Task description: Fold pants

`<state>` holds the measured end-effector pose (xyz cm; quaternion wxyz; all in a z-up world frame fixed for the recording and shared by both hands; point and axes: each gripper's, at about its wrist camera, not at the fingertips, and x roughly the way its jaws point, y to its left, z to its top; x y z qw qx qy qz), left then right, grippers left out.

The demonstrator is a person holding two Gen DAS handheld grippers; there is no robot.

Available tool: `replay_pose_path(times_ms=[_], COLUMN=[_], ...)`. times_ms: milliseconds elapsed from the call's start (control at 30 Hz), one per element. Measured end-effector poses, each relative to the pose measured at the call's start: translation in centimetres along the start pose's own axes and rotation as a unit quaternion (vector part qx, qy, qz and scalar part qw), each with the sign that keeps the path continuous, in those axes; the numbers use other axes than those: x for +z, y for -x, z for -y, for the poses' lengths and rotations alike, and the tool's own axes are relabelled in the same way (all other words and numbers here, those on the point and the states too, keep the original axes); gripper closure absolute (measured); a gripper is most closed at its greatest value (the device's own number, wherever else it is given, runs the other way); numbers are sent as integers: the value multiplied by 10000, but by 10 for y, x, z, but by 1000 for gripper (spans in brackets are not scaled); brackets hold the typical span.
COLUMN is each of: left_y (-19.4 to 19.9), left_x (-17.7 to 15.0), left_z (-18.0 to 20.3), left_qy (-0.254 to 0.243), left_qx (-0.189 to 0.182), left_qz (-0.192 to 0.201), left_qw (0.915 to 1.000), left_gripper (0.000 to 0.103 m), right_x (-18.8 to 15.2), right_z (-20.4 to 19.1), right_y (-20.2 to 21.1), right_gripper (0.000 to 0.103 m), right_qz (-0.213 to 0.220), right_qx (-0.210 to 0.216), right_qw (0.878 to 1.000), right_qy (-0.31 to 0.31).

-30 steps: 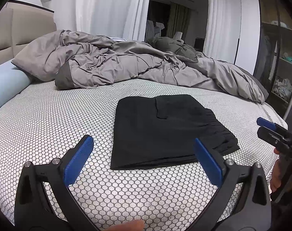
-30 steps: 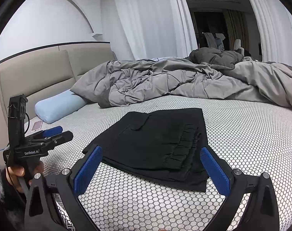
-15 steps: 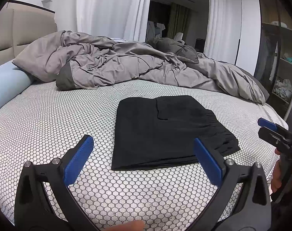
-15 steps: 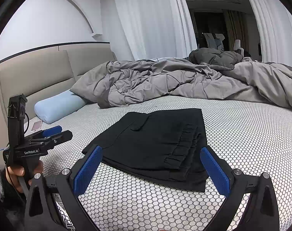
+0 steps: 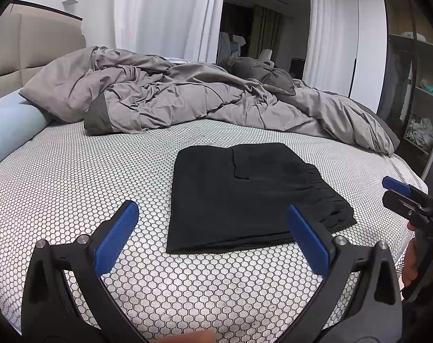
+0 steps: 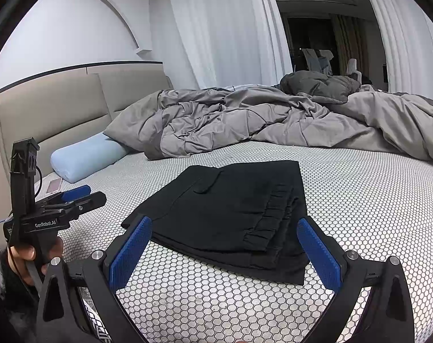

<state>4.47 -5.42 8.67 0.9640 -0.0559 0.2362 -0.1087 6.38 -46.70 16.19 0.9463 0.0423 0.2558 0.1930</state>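
Note:
The black pants (image 5: 245, 197) lie folded into a flat rectangle on the honeycomb-patterned bed sheet (image 5: 73, 188), the gathered waistband on their right side. My left gripper (image 5: 212, 211) is open just in front of the near edge of the pants and holds nothing. From the right side, the pants (image 6: 230, 208) show stacked layers, with the waistband toward me. My right gripper (image 6: 222, 224) stands open before the near corner, also empty. Each gripper shows in the other's view: the right gripper (image 5: 399, 191) at the bed's right edge, the left gripper (image 6: 79, 197) at the left, held by a hand.
A crumpled grey duvet (image 5: 188, 100) fills the far half of the bed. A light blue pillow (image 6: 85, 157) lies by the beige headboard (image 6: 59, 114), with a phone (image 6: 54, 185) near it. An open wardrobe (image 5: 416, 100) stands to the right.

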Motion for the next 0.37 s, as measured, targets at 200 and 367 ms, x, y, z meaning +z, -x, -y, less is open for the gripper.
replay_pose_path(times_ms=[200,367], left_y=[0,0], left_x=[0,1], left_z=[-1,0], left_qy=[-7,8], left_qx=[-10,-5], left_qz=[1,9], left_qw=[10000,10000], left_gripper=[1,1], right_x=[0,-1], right_z=[-1,-1], right_y=[0,-1], right_gripper=[0,0], right_qz=[-7,-25], right_qx=[-13,-10], right_qw=[10000,10000], right_qy=[9,5])
